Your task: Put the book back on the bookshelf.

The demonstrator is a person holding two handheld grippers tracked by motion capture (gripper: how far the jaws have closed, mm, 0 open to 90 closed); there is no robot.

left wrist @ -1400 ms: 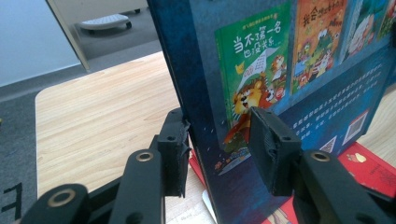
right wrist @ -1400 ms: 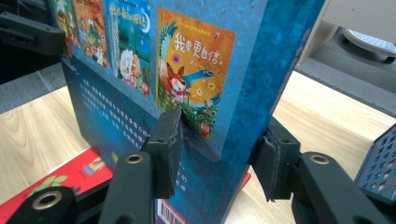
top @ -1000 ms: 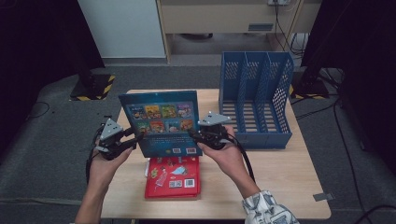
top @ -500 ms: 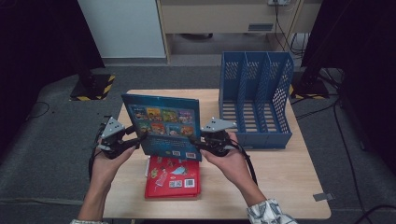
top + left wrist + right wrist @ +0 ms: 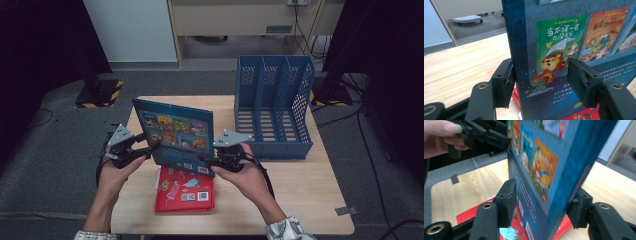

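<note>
A thick blue picture book (image 5: 175,132) stands upright and tilted over the table (image 5: 300,200), its lower edge above a red book (image 5: 186,192) lying flat. My left gripper (image 5: 150,149) straddles its left edge and my right gripper (image 5: 206,161) its lower right corner. In the left gripper view the blue book (image 5: 554,50) sits between the jaws of the left gripper (image 5: 540,82); one pad is against its back, the other stands off the cover. The right gripper (image 5: 544,205) shows a gap at its left pad beside the blue book (image 5: 541,165). Both sets of jaws have just been opening.
A blue slotted file rack (image 5: 272,125) stands on the table's back right, its compartments empty. Bare wood lies to the right front. A black base with hazard stripes (image 5: 100,92) sits on the floor beyond the left corner. The person's hands hold both grippers.
The blue book has turned from square-on to a slant, left top corner raised. Both grippers have spread their jaws wider around it and shifted slightly.
</note>
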